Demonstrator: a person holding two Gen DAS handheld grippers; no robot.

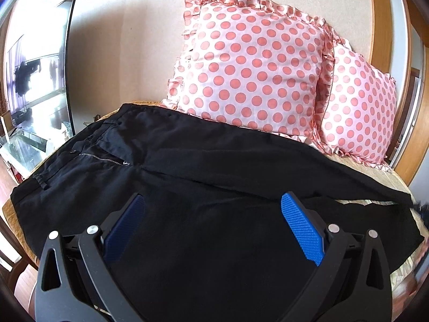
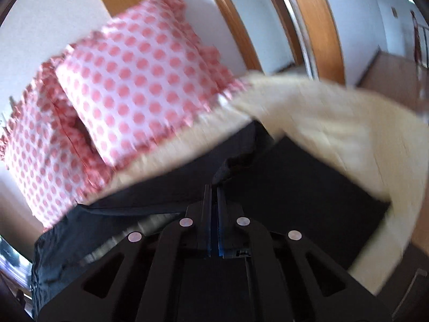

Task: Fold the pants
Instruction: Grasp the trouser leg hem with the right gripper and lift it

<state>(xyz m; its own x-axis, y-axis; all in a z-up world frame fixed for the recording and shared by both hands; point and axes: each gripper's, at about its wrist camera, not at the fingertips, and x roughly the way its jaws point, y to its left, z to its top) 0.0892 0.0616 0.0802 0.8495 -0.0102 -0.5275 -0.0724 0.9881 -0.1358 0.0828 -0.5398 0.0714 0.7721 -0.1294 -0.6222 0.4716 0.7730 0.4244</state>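
1. Black pants (image 1: 203,166) lie spread across a yellowish quilted bed cover (image 1: 386,179), waistband to the left and legs running to the right, their zipper (image 1: 106,159) open and a dark button just beside it at the fly
2. The cloth is matte and lightly creased, with a belt loop visible at the near-left waist and a seam line dividing the two legs
3. The left gripper (image 1: 214,214) hovers over the near leg with its blue ribbed pads (image 1: 301,226) spread wide, nothing between them
4. The right gripper (image 2: 214,190) has its jaws pressed together, pinching a bunched edge of the pants' dark fabric (image 2: 228,167) at its tips; the view is motion-blurred
5. Two pink polka-dot pillows (image 1: 252,61) with ruffled edges lean against the far wall, just behind the pants; a television (image 1: 37,75) stands at far left
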